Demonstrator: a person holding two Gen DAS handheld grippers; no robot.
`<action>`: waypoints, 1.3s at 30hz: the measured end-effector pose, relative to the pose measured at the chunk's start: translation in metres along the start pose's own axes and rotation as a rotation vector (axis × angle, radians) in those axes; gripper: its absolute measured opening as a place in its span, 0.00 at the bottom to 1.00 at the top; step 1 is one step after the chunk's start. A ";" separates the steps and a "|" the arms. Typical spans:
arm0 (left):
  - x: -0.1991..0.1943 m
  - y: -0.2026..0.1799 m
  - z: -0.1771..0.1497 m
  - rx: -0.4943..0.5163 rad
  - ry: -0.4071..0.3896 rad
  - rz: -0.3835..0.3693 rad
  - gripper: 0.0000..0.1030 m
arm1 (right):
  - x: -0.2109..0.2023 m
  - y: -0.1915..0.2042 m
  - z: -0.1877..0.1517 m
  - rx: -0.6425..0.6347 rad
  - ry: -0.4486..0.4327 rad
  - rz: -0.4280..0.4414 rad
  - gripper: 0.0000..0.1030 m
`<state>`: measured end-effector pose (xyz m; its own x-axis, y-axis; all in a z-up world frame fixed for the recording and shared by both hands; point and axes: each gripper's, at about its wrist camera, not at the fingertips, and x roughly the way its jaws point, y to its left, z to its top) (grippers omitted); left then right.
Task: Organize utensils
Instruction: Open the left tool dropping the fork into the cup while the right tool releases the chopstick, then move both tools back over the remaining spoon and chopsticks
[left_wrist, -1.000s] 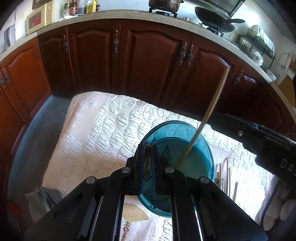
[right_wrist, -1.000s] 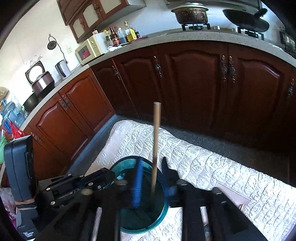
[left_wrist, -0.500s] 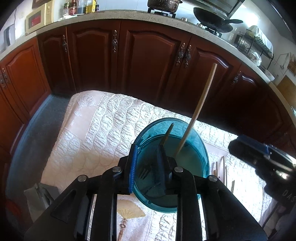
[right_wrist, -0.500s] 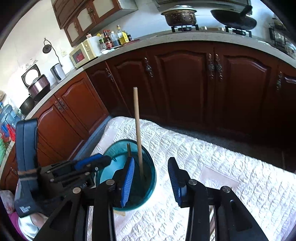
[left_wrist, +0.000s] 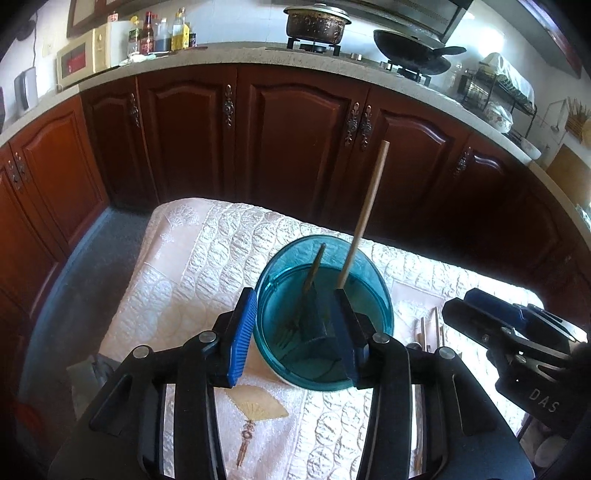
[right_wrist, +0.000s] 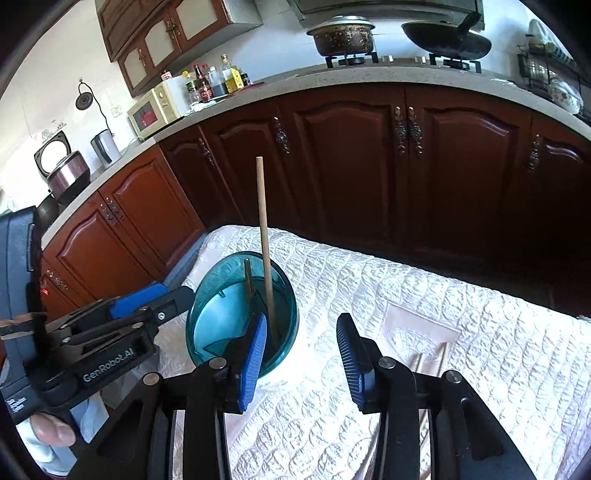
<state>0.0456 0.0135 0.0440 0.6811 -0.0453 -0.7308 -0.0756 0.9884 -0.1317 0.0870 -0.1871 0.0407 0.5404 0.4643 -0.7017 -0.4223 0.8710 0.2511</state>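
A teal cup (left_wrist: 325, 314) stands upright on the quilted white cloth (left_wrist: 192, 266) covering the bench, and inside it lean a fork (left_wrist: 306, 295), tines down, and a long wooden stick (left_wrist: 364, 214) that rises well above the rim. The left gripper (left_wrist: 295, 332) hovers over the cup's near side — its jaws are opening, and the pads press on nothing. The right gripper (right_wrist: 301, 354) hangs just right of the cup, jaws parted and empty. More chopsticks (left_wrist: 430, 328) lie on the cloth beside the cup.
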 end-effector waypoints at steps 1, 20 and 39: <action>-0.001 -0.001 -0.001 0.003 0.000 -0.001 0.40 | -0.002 0.000 -0.002 0.002 -0.001 -0.004 0.37; -0.022 -0.058 -0.037 0.101 0.031 -0.094 0.49 | -0.046 -0.037 -0.045 0.088 -0.030 -0.146 0.41; -0.024 -0.105 -0.060 0.181 0.065 -0.194 0.49 | -0.084 -0.092 -0.089 0.134 -0.023 -0.334 0.47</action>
<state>-0.0065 -0.0984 0.0352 0.6215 -0.2401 -0.7457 0.1876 0.9698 -0.1560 0.0153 -0.3209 0.0171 0.6492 0.1528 -0.7451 -0.1211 0.9879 0.0971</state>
